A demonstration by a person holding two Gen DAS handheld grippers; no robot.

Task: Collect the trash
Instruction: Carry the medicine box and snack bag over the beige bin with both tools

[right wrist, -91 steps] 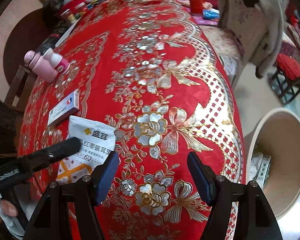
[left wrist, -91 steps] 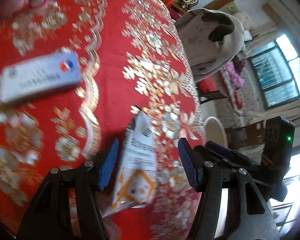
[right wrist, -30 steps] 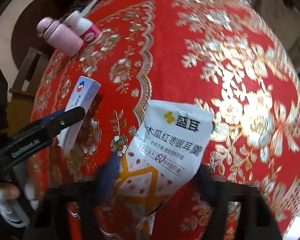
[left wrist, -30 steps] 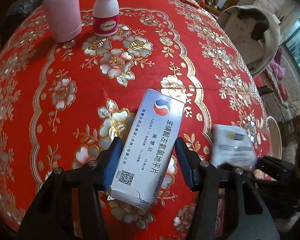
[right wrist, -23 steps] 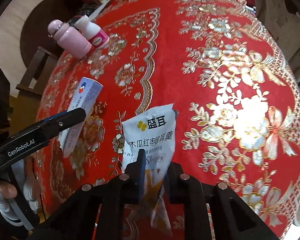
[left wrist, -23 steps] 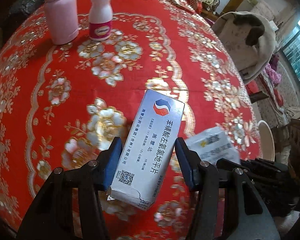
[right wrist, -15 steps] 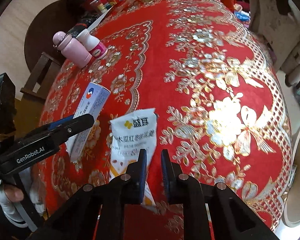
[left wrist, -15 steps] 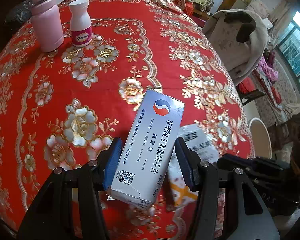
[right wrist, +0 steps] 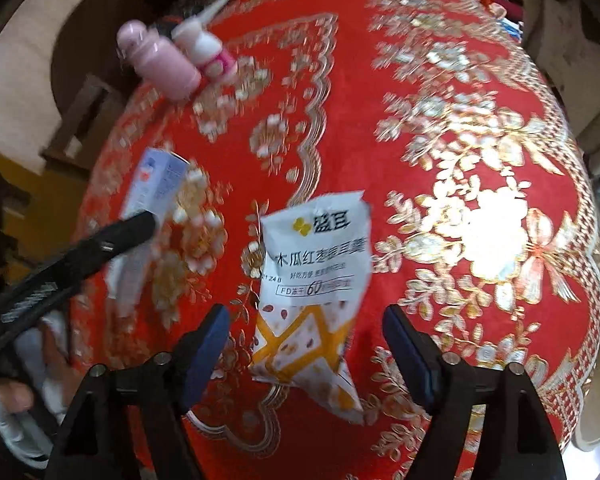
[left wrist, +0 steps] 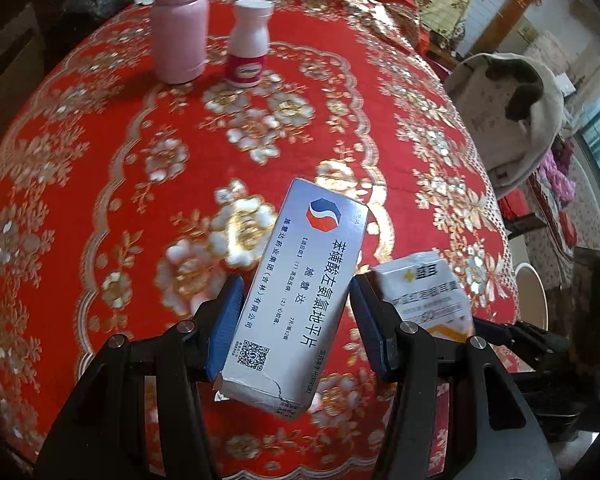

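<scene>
My left gripper is shut on a white and blue medicine box, lifted tilted above the red floral tablecloth. To its right lies a white and orange snack packet. In the right wrist view that packet sits between the blue pads of my right gripper. Those jaws are opening and stand wide, and neither pad touches the packet. The box and one black finger of the left gripper show at the left, blurred.
A pink flask and a white pill bottle stand at the far side of the table. A pale bin sits on the floor past the table's right edge. Beyond it is a chair draped with a jacket.
The right gripper's jaws, shut on the snack packet half a second ago, now stand wide apart around it. The left gripper has risen a little, with the box still in it.
</scene>
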